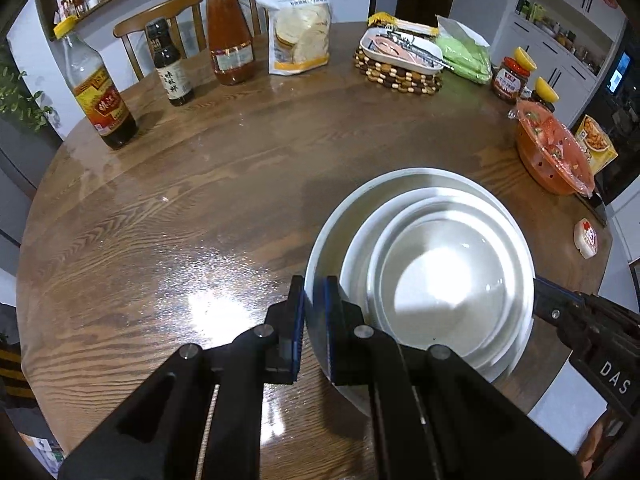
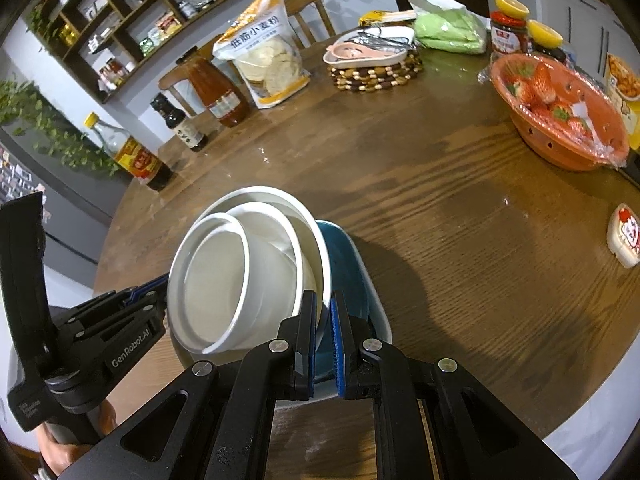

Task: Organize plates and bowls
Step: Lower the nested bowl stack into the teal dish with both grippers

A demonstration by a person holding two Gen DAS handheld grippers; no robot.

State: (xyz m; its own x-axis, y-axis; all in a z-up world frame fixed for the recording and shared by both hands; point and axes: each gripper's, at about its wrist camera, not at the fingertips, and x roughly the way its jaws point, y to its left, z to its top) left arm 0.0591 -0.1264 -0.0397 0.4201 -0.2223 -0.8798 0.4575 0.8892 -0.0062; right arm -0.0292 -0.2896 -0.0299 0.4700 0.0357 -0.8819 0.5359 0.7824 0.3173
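While both grippers hold the nested stack from opposite sides, the job in hand looks like carrying or setting it down as one unit. The left gripper (image 1: 314, 320) has its fingers clenched on the near-left rim of the big outer bowl (image 1: 320, 240), one finger outside the wall and one inside. The right gripper (image 2: 324, 336) is likewise clamped on the opposite rim of that bowl (image 2: 320, 248), with a teal plate (image 2: 348, 276) just beyond its fingers; whether the plate lies under the bowl or leans against it I cannot tell. Inside the outer bowl sit smaller white bowls (image 2: 224, 276), nested but off-centre and tilted toward one side. The stack is over the near part of the wooden bench (image 1: 180, 220), well apart from the bottles (image 1: 100, 92) and the orange strawberry basket (image 2: 560, 120).

To do this well, both hands should move together and keep the rim level, since the loose inner bowls could slide or clatter. Lower slowly, and ease the grip only once the base rests flat.
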